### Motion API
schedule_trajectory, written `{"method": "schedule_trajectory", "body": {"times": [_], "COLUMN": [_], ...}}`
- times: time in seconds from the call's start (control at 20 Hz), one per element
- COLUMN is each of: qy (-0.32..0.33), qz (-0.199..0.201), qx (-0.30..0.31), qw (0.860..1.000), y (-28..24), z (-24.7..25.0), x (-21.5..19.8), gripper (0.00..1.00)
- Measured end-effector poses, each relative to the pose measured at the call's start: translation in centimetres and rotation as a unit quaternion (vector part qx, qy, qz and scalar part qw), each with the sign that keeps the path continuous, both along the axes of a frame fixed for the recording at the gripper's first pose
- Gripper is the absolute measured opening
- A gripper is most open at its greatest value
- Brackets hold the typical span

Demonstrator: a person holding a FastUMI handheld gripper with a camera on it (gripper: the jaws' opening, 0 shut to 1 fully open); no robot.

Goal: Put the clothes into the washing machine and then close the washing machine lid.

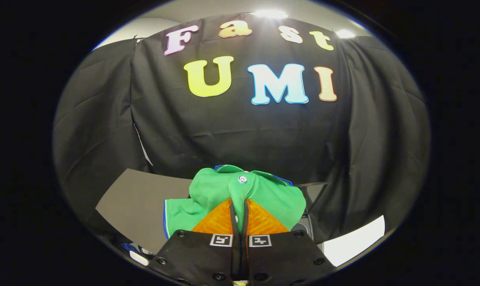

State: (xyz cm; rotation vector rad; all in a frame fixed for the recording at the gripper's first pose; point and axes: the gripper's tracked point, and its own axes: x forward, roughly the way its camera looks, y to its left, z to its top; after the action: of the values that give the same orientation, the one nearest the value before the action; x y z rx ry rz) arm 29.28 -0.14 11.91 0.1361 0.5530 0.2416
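A green shirt (224, 192) with a white button and blue-and-white trim hangs bunched over my gripper (240, 210). Both fingers press together on a fold of its fabric, so the gripper is shut on it. The cloth drapes to both sides of the fingers and hides what lies right below them. Just right of the fingers, behind the shirt, a dark raised panel (314, 192) and a grey rounded part (303, 228) peek out; I cannot tell if they belong to the washing machine.
A grey tabletop (140, 202) stretches to the left beyond the shirt. A white surface (355, 240) lies to the lower right. The black cloth wall closes off the back and both sides.
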Motion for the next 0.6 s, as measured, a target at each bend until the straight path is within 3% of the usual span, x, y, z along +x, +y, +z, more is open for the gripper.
{"method": "schedule_trajectory", "body": {"times": [0.6], "qy": [0.043], "qz": [-0.006], "qx": [-0.004], "qw": [0.999], "y": [-6.0], "z": [-6.8], "x": [0.0], "gripper": [0.01]}}
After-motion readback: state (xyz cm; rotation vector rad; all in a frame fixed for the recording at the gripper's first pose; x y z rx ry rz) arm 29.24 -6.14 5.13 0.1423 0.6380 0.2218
